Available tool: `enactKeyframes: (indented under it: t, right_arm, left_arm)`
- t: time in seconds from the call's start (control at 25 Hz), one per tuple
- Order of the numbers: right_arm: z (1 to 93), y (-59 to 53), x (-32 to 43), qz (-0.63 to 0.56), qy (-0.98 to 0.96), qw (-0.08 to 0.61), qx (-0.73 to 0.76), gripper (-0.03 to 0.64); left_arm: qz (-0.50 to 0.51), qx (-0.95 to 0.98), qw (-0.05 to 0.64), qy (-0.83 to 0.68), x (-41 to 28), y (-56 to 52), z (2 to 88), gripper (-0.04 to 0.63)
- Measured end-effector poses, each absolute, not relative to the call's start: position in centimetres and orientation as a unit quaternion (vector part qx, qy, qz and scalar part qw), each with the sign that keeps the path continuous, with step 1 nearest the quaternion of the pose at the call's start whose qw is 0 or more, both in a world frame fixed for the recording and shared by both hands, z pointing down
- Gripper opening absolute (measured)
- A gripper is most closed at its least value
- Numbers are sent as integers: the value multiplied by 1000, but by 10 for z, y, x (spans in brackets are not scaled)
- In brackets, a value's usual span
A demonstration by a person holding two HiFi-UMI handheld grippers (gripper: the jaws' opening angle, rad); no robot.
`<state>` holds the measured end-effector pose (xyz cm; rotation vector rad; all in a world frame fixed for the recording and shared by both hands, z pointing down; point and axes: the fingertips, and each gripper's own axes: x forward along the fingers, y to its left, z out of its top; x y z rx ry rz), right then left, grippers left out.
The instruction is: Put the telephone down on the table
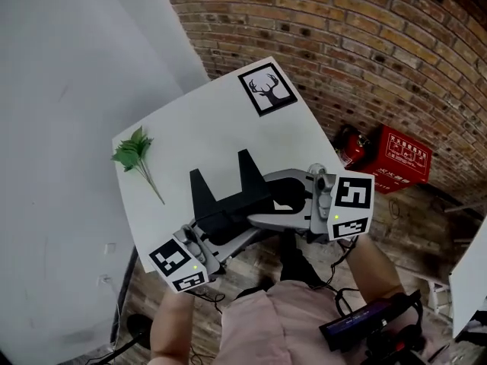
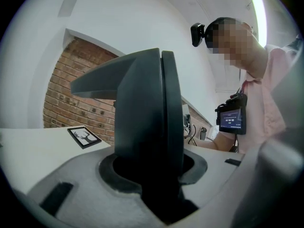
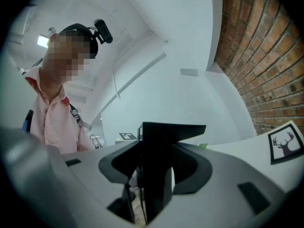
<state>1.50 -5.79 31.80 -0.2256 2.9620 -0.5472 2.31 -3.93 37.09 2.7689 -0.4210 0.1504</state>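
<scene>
Head view: the left gripper (image 1: 199, 185) and right gripper (image 1: 247, 169) sit side by side at lower centre, over the near edge of a white table (image 1: 213, 120). The table bears only a sprig (image 1: 135, 154) at left and a deer picture (image 1: 266, 90) at top, and no telephone shows, so its direction from the jaws cannot be told. Left gripper view: the dark jaws are pressed together, holding nothing. Right gripper view: the jaws likewise meet at centre, empty.
</scene>
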Motion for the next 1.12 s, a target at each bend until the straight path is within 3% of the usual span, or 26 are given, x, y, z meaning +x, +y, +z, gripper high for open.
enactKeyframes:
  t: [0.4,1.12]
  right_arm:
    - [298,-143,20,-169,984,55,-14,198]
    - [268,-201,-16,-125,991,38,23,198]
  left_arm:
    - [44,964,156,-209,30,-127,352,167]
    - [29,963,111,-244,-6,-192,324,168]
